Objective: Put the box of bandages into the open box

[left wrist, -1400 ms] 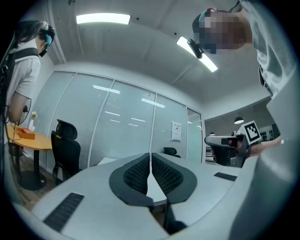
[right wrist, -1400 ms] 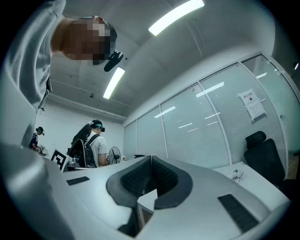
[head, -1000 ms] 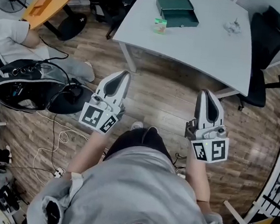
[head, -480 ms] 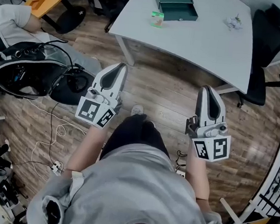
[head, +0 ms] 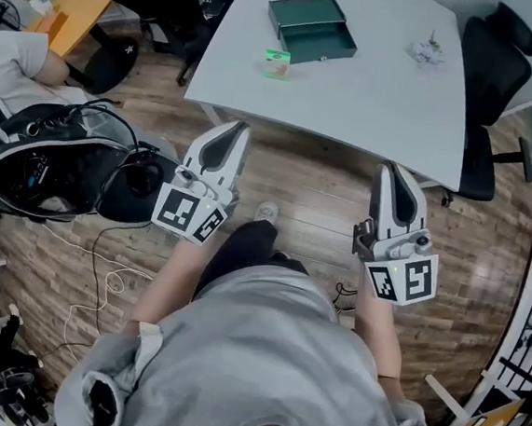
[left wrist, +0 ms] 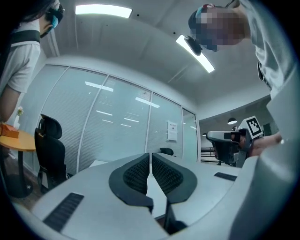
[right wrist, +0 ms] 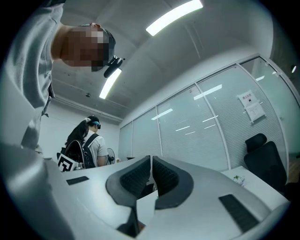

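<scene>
A small green box of bandages (head: 277, 64) lies on the white table (head: 372, 86), just left of and nearer than the dark green open box (head: 313, 29). Both grippers hang over the wooden floor, well short of the table. My left gripper (head: 232, 131) is shut with nothing in it, its jaws together in the left gripper view (left wrist: 150, 159). My right gripper (head: 391, 172) is likewise shut and empty, as the right gripper view (right wrist: 151, 164) shows. Both gripper views point upward at glass walls and ceiling lights.
A black office chair (head: 489, 79) stands at the table's right end. A small crumpled object (head: 425, 51) lies on the table's far right. A black helmet-like device (head: 51, 163) and cables (head: 101, 276) sit on the floor at left. An orange table (head: 65, 10) is far left.
The table with both boxes has shifted leftward and a little nearer in the head view. Both grippers stay shut and held about the same.
</scene>
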Demonstrator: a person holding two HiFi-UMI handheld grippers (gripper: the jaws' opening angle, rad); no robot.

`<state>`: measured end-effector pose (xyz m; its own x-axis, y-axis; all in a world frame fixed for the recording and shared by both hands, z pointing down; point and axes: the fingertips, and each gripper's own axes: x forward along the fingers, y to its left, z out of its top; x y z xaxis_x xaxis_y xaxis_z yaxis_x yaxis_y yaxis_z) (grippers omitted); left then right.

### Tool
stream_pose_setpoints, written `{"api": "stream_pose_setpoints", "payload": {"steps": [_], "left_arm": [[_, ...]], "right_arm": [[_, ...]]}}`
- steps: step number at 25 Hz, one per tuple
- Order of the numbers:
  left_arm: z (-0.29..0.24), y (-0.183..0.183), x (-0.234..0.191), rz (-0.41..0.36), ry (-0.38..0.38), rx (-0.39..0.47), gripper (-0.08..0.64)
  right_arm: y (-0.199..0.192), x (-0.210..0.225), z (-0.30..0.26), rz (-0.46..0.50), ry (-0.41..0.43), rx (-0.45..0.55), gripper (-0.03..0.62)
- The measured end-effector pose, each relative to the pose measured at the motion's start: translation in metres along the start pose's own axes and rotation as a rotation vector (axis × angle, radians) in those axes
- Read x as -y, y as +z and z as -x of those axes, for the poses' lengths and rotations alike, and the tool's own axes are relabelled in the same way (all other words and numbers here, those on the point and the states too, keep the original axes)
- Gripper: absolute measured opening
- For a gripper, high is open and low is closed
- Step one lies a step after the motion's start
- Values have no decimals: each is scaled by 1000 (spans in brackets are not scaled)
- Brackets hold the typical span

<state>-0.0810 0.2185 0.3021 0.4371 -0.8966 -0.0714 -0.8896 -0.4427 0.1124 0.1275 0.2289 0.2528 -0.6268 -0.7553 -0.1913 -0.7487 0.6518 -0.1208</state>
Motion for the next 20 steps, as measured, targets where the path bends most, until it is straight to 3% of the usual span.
{"api": "stream_pose_setpoints", "payload": {"steps": [11,20], "left_arm": [[-106,2,-97,2,-80,-28,32],[-138,-22,-92,19,-50,-47,32]], "right_arm": [[-16,42,-122,2,-49,-13,49],[-28,94,-126,-24,-32,-31,49]]}}
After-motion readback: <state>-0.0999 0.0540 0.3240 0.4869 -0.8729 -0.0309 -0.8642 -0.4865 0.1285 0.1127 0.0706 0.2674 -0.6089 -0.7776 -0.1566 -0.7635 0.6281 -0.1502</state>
